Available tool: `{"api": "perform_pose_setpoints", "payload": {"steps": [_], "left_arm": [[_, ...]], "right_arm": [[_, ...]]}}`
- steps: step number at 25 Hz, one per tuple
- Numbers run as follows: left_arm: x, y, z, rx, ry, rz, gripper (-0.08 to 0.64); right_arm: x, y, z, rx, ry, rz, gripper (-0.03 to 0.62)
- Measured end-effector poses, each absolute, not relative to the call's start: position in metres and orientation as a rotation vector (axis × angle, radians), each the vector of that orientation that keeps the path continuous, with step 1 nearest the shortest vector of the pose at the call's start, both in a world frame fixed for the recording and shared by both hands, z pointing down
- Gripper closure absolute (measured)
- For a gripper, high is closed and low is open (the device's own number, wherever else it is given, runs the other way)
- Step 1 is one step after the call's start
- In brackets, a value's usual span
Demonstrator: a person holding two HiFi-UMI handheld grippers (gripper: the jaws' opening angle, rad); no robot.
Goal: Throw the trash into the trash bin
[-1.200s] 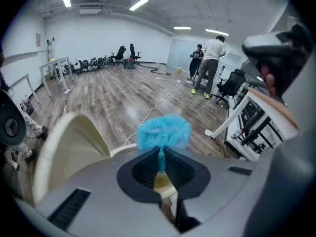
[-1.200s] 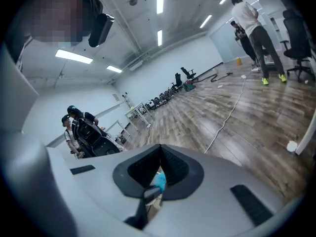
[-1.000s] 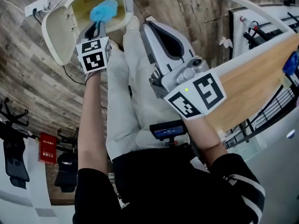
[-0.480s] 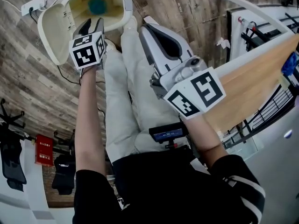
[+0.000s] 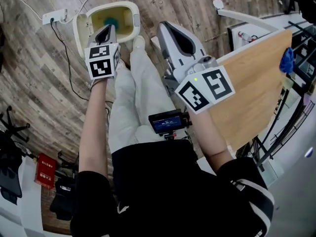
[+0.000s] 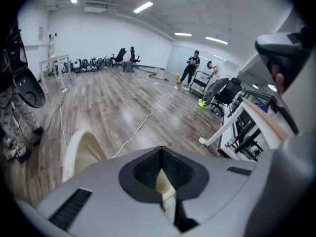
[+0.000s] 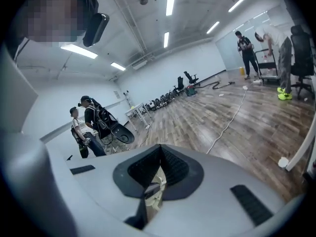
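A cream trash bin (image 5: 127, 10) stands on the wood floor with its lid (image 5: 80, 31) swung open, and a blue piece of trash (image 5: 110, 21) lies inside it. My left gripper (image 5: 105, 33) hangs above the bin's near rim. Its jaws have just been closing and are shut with nothing between them. In the left gripper view the left gripper (image 6: 160, 154) shows the cream lid (image 6: 81, 152) below it. My right gripper (image 5: 178, 37) is held to the right of the bin, shut and empty. The right gripper view shows the right gripper (image 7: 159, 154) looking across the room.
A wooden table (image 5: 252, 83) stands at the right with a blue object (image 5: 287, 60) at its far edge. A power strip (image 5: 54, 16) and cables lie left of the bin. A white bar (image 5: 247, 18) runs beyond the table. People stand far off.
The blue trash left the left gripper and dropped into the bin. That gripper opened, then shut empty. Both grippers rose away from the bin.
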State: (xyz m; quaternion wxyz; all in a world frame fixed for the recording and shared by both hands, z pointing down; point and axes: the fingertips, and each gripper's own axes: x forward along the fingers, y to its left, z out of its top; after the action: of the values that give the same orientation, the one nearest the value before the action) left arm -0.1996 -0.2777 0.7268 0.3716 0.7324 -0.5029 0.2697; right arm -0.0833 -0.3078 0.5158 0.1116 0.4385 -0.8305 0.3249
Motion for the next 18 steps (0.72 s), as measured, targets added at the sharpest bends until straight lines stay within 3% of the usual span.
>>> {"api": "perform_pose_setpoints", "payload": {"steps": [7,18], "left_arm": [[-0.213,-0.266,0.541,2.142,-1.411,0.479,0.555],[-0.249,-0.165,0.319,2.354,-1.431,-0.075,0.555]], "right_arm": [[-0.101,-0.279,0.373,1.292,-2.647,0.613,0.594],[-0.136,-0.192,0.261,1.221,-2.76,0.423,0.594]]}}
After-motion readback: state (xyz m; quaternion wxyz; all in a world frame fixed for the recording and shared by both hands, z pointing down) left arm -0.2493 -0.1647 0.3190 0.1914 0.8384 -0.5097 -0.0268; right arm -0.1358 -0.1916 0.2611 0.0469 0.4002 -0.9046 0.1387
